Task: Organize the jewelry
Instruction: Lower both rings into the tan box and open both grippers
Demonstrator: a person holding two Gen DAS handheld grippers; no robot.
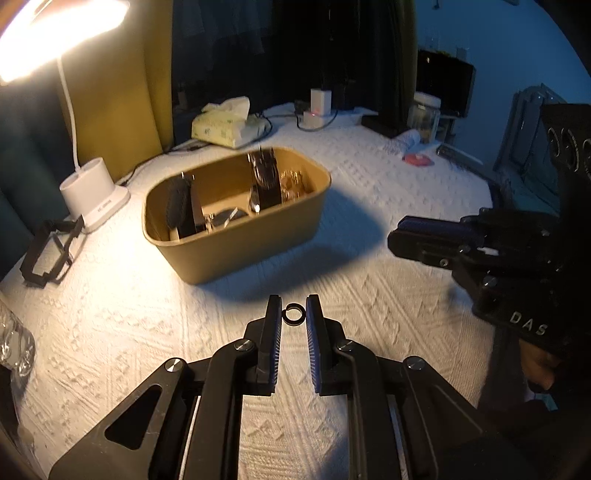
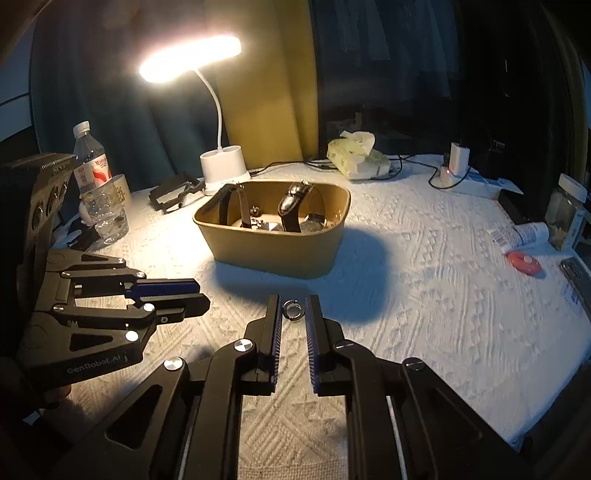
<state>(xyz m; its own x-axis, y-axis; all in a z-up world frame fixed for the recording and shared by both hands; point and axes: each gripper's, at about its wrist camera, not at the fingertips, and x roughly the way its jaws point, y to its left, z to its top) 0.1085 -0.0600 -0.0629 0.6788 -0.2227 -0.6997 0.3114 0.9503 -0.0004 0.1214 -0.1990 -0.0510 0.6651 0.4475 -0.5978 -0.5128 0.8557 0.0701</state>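
Inside the tan box (image 1: 258,236) the near wall hides the lower parts of the watches (image 1: 264,177), and the small gold pieces (image 1: 293,182) beside them are too blurred to tell apart. The lamp head (image 1: 55,33) and the clear bottle (image 1: 14,343) are cut off by the left wrist picture's edge. The hand (image 1: 539,369) under the right gripper (image 1: 397,236) is mostly lost in shadow, and the far clutter by the jar (image 2: 567,210) is too dim to make out.

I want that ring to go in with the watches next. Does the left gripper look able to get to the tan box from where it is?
Probably yes. The left gripper, shut on a small dark ring, faces the open-topped tan box across bare white cloth. The right gripper sits off to the side.
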